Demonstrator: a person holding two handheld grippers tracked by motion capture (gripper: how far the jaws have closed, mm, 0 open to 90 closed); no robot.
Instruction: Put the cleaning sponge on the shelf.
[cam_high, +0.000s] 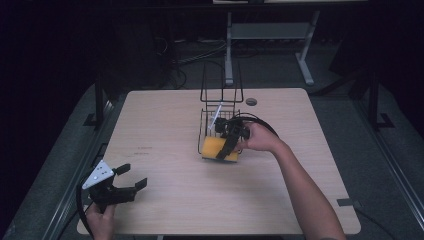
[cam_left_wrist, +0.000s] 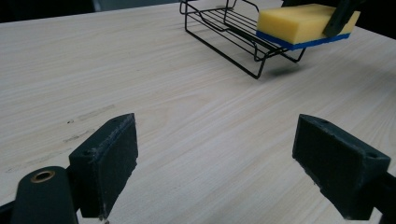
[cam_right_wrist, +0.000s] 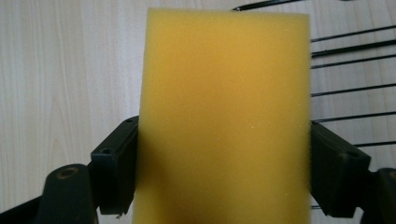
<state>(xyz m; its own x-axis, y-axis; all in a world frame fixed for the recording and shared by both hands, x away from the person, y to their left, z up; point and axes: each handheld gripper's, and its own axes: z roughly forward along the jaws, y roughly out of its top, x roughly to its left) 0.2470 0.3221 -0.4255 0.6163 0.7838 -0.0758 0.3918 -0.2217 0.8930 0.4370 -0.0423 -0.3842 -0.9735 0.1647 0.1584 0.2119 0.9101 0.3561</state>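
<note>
Two tools: right tool (cam_high: 226, 148) clamped across the yellow sponge (cam_right_wrist: 224, 116) (over the wire rack (cam_high: 212, 122)), left tool (cam_high: 131, 176) wide open, empty.

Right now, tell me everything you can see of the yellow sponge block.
The yellow sponge block is rectangular, soft-looking foam with a thin blue layer underneath. It lies flat, yellow face up, over the near edge of the black wire rack. The right gripper is clamped on its two long sides, one jaw against each.

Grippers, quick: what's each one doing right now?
Left gripper: open, fingers spread above bare table, holding nothing.
Right gripper: shut on the yellow sponge, at the edge of the wire rack.
</note>
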